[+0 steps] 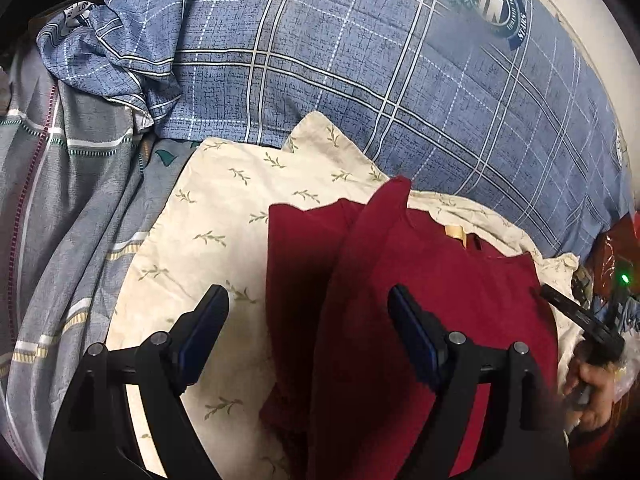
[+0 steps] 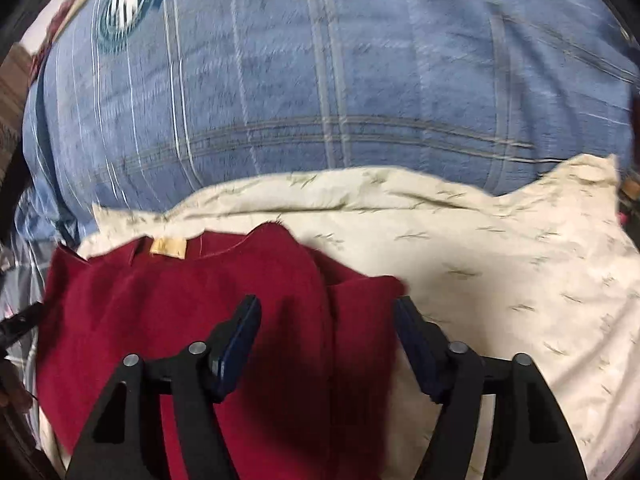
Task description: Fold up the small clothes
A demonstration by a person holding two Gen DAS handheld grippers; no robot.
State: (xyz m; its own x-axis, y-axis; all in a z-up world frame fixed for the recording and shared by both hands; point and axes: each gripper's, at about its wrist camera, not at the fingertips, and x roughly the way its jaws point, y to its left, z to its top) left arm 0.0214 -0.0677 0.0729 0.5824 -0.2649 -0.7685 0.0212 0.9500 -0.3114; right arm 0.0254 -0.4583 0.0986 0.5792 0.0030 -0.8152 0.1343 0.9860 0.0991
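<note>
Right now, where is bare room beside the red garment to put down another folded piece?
Free: the cream leaf-print cloth right of the red garment, up to the blue plaid quilt; also a strip on its left, bordered by grey striped bedding. The far right edge in the left wrist view looks cluttered.

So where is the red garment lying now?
The red garment lies on the cream leaf-print cloth, in front of the blue plaid quilt; in both wrist views it sits under the open tools.

Matt fuzzy red garment (image 1: pixel 420 280)
</note>
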